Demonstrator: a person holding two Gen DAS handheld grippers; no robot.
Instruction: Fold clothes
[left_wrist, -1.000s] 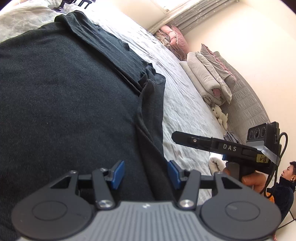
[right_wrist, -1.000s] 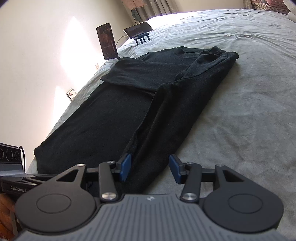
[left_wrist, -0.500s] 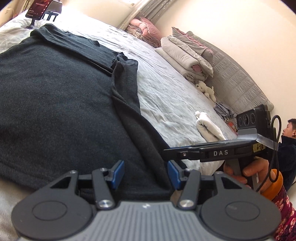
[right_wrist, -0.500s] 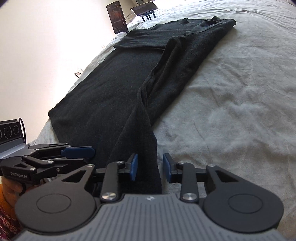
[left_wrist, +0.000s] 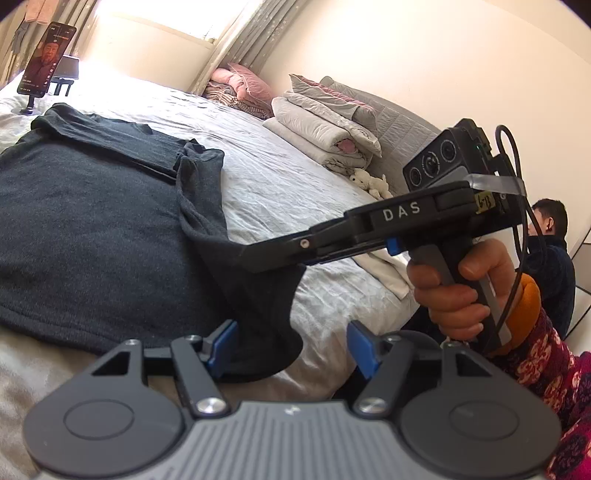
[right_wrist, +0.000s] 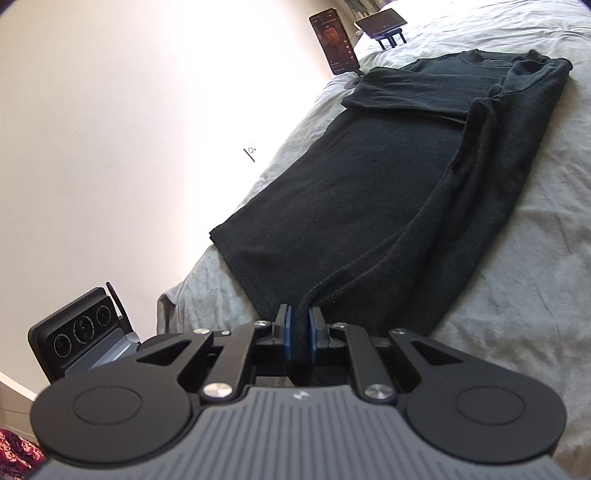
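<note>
My right gripper (right_wrist: 299, 328) clamps the garment (right_wrist: 369, 192) hem; my left gripper (left_wrist: 293, 345) stands wide, empty. Right gripper's body reads "DAS".

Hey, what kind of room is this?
Most likely a bedroom: a wide bed with a padded headboard, folded quilts stacked on it, and a dark sweater spread out for folding.

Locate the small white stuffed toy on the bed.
In the left wrist view, the white stuffed toy lies right of centre, at the foot of the folded bedding stack, against the grey headboard.
</note>
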